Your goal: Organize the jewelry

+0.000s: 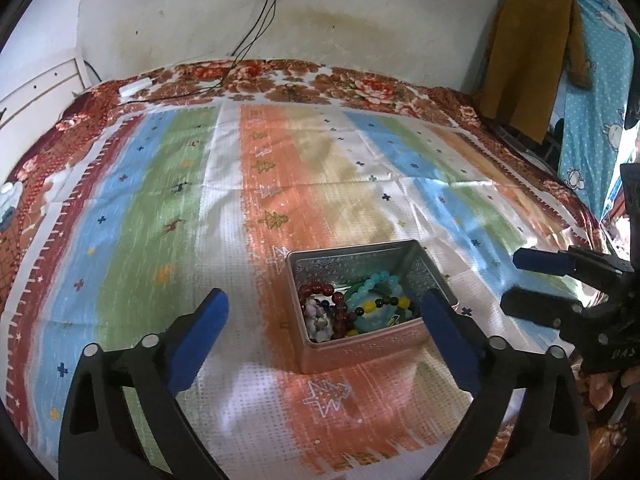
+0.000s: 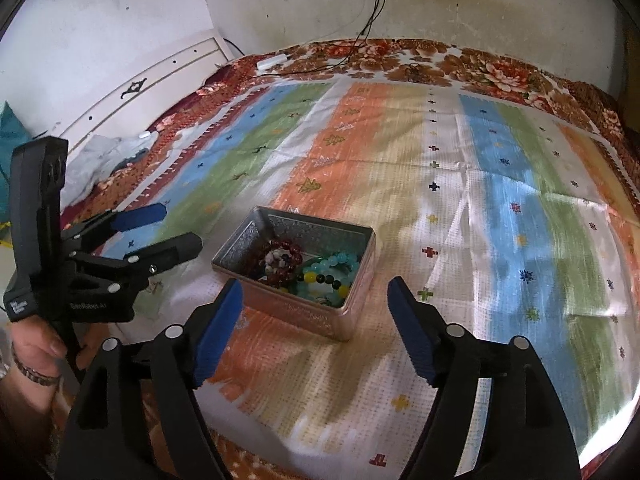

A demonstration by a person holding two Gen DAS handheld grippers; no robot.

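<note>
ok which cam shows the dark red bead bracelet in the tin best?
Left wrist. The dark red bead bracelet lies in the tin, seen from above with separate beads visible. In the right wrist view the same bracelet is smaller, seen more obliquely, tangled with other beads.

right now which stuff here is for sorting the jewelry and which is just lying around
For the job:
- metal tin
- bead bracelets inside it
- left gripper and right gripper, both open and empty

Lying about:
- striped cloth
- charger cables
- brown garment
</note>
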